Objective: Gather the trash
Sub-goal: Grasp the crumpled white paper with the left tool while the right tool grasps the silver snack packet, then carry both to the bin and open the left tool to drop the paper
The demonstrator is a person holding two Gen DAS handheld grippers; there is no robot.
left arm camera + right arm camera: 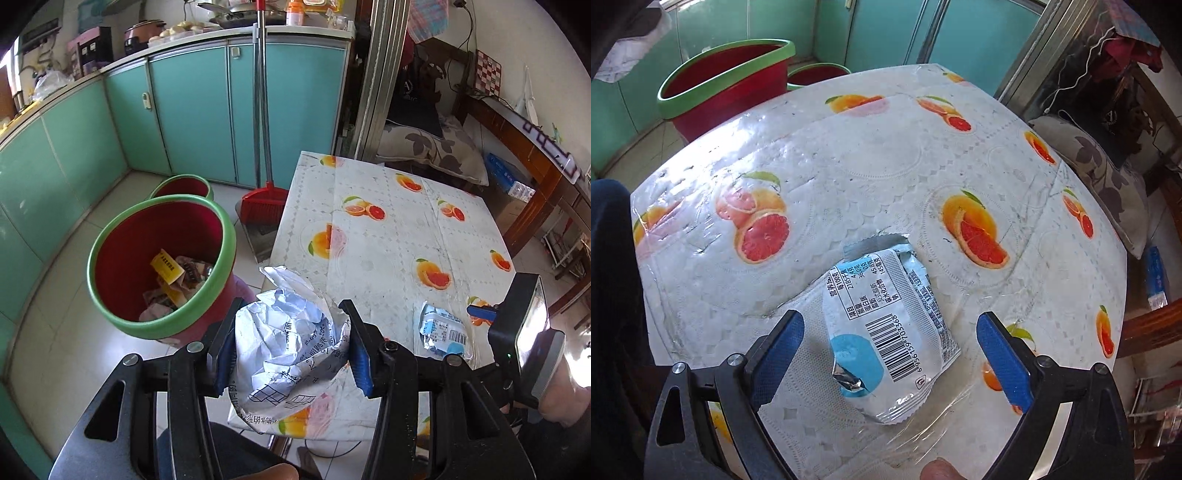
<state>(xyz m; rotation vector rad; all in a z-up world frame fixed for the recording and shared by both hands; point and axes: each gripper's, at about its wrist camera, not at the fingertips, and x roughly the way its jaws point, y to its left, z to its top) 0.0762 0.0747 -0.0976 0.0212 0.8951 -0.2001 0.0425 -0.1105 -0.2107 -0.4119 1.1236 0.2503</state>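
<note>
My left gripper (291, 332) is shut on a crumpled white paper (288, 339) with printed writing, held above the table's near left corner. A red bin with a green rim (162, 266), holding several wrappers, stands on the floor to the left. My right gripper (890, 332) is open, its blue pads either side of a white and blue snack wrapper (890, 332) lying flat on the table (871, 155). The wrapper also shows in the left wrist view (443, 328), beside the right gripper (480, 312).
A second red bin (183, 186) stands behind the first. A red broom and dustpan (264, 206) lean against teal cabinets (192, 107). The table (384, 236) has a fruit-print cover. A pillow (432, 147) and wooden furniture lie to the right.
</note>
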